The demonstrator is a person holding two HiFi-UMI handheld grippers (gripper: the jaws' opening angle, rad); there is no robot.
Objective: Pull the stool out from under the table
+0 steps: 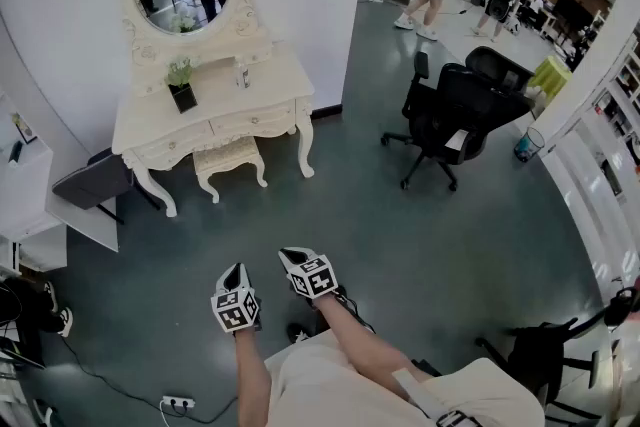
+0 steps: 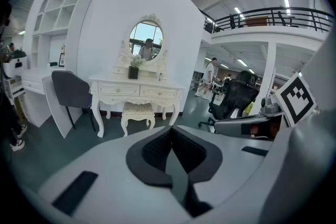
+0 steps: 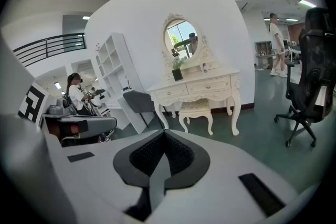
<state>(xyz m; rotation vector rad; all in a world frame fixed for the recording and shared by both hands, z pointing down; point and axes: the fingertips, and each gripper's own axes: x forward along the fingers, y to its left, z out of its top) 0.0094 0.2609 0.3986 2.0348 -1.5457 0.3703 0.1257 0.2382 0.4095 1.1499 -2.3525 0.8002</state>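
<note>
A cream carved stool (image 1: 229, 158) stands tucked between the legs of a cream dressing table (image 1: 215, 110) with an oval mirror, against the white wall. The stool (image 2: 137, 111) shows ahead in the left gripper view, and the stool (image 3: 196, 108) also in the right gripper view. Both grippers are held close to the person, well short of the table. My left gripper (image 1: 234, 281) is shut with nothing in it. My right gripper (image 1: 297, 264) beside it is also shut and empty.
A grey chair (image 1: 95, 181) stands left of the table by a white desk (image 1: 25, 195). A black office chair (image 1: 455, 107) is at the right. People walk at the far back. A power strip (image 1: 178, 403) with a cable lies on the floor near my feet.
</note>
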